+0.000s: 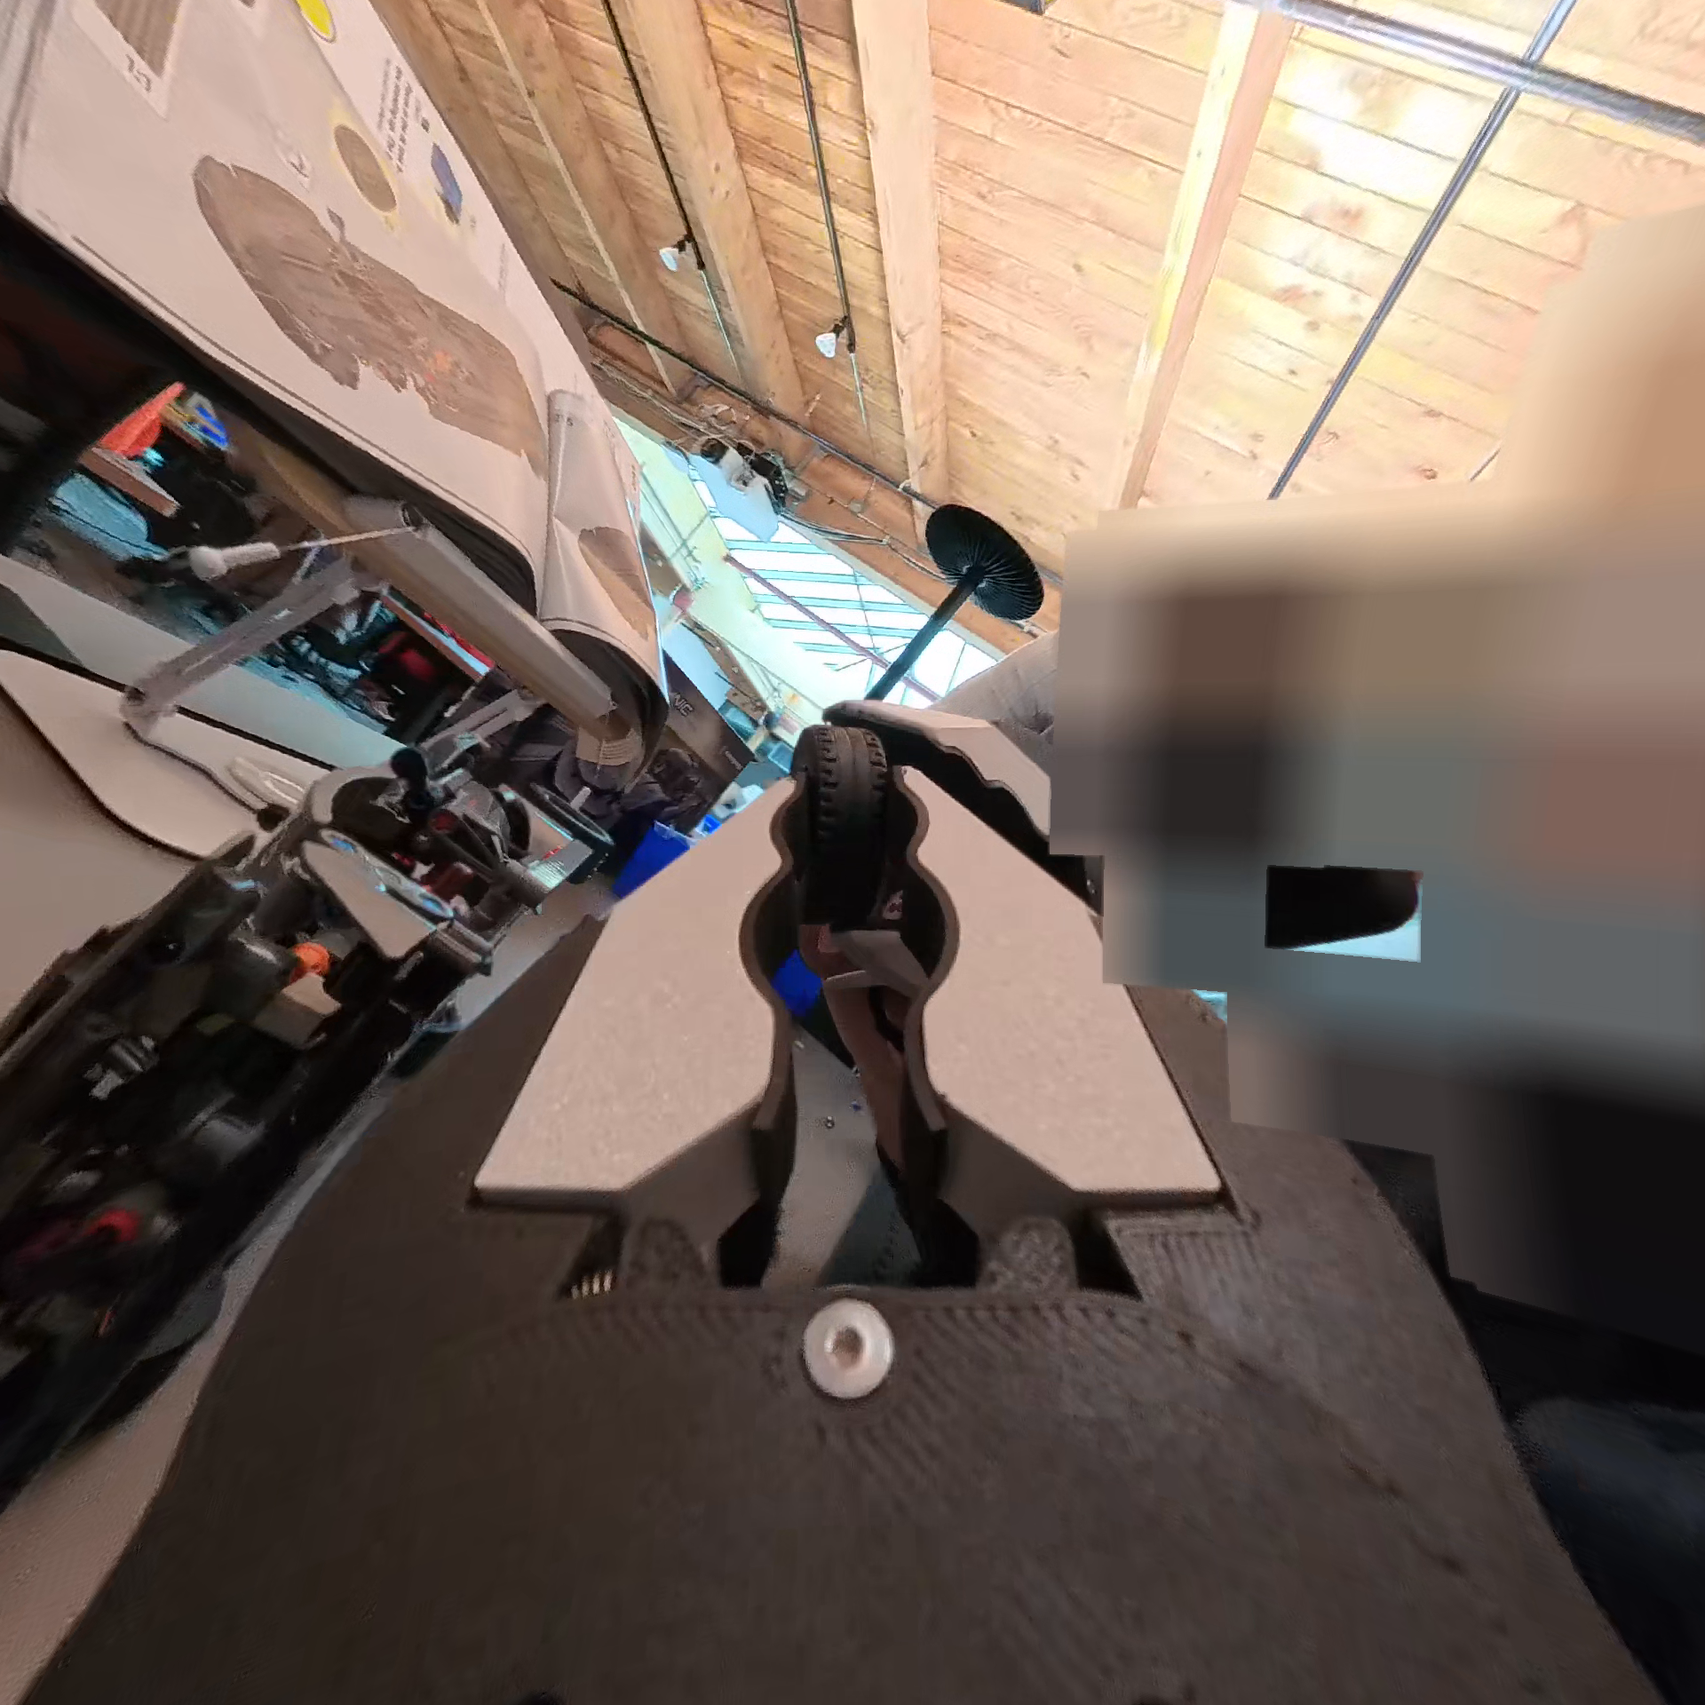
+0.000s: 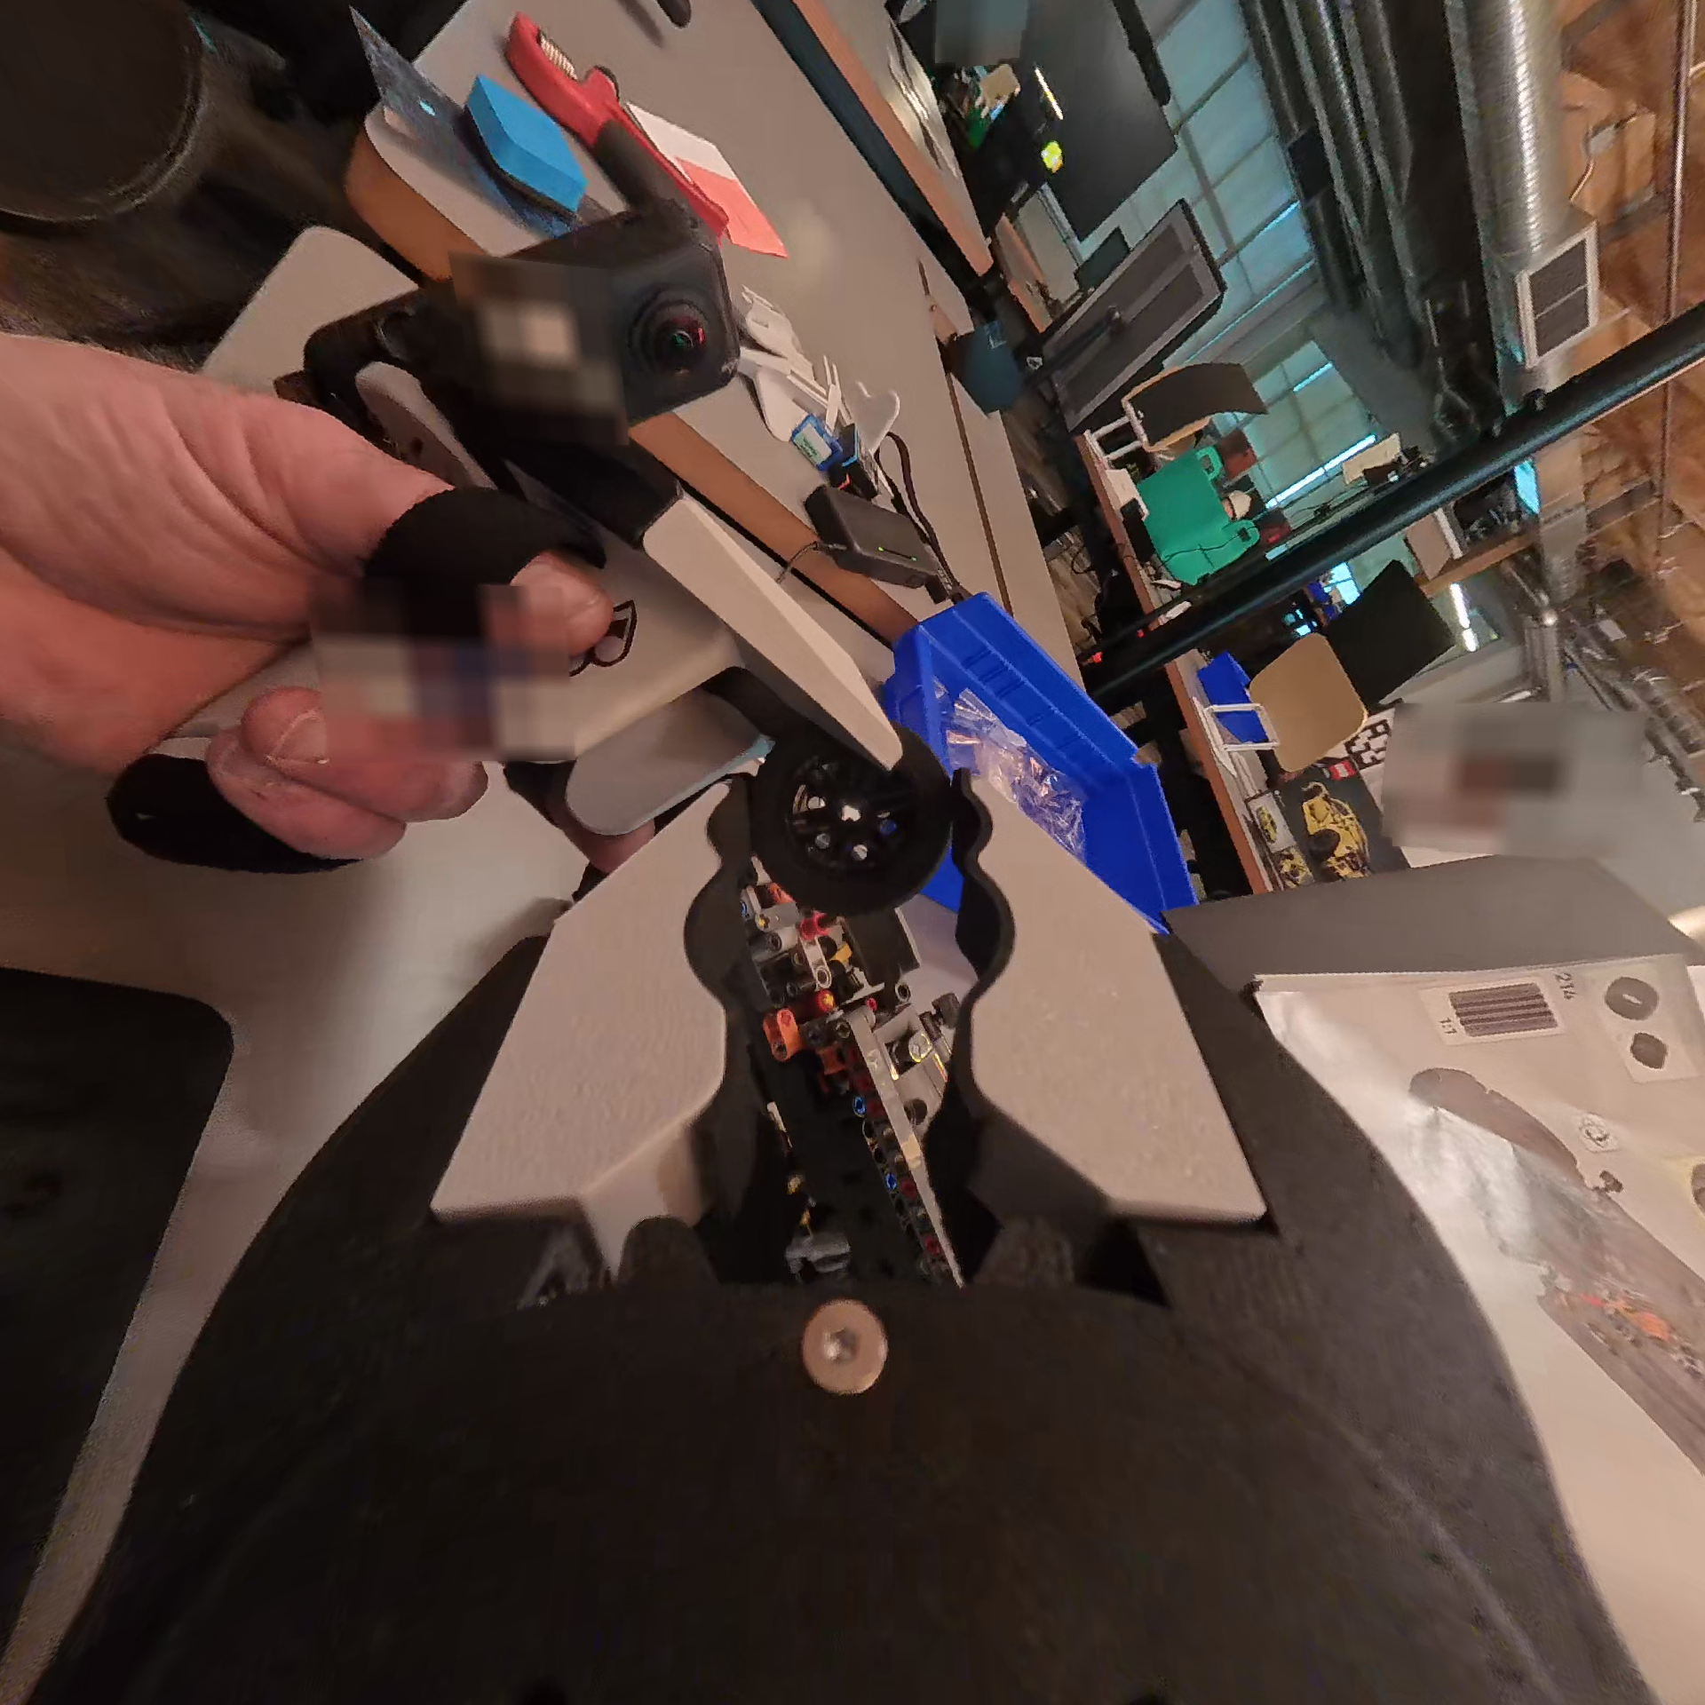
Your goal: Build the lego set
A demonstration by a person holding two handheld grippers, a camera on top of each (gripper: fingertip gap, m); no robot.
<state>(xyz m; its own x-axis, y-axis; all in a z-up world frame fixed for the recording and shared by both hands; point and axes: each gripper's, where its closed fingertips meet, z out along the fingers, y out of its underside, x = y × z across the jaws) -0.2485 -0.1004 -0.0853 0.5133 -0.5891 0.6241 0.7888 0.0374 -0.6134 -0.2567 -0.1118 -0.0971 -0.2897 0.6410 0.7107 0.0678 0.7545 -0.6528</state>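
Left gripper (image 1: pixel 844 803) has its fingers narrow, clamped on a black wheel (image 1: pixel 841 835) held edge-on at the tips; the other gripper's grey finger (image 1: pixel 959 766) touches the wheel from the upper right. From the right wrist view, the right gripper (image 2: pixel 853 830) sits around the same wheel (image 2: pixel 849 830), seen face-on with spoked hub, the left gripper's finger (image 2: pixel 784 627) on its top edge; right fingers are partway apart and I cannot tell whether they actually grip it. A hand (image 2: pixel 184 572) holds the left gripper, with a small camera (image 2: pixel 646 323) on top. The lego model (image 2: pixel 849 1061), a dark frame with red, orange and blue pins, lies on the table right behind the right fingers; in the left view it is at lower left (image 1: pixel 277 923). Writing: the open instruction booklet (image 2: pixel 1522 1199) carries printed step numbers and part pictures, same booklet at upper left in the left view (image 1: pixel 323 258); the rest is too blurred to read. Surface is a grey table (image 2: pixel 876 277) with a blue bin (image 2: pixel 1033 738) holding clear bags, a red-handled tool (image 2: pixel 600 111), a blue block (image 2: pixel 526 138). Room: workshop with wood plank ceiling (image 1: pixel 1015 231), track lights, silver duct (image 2: pixel 1513 138), monitors, more benches.
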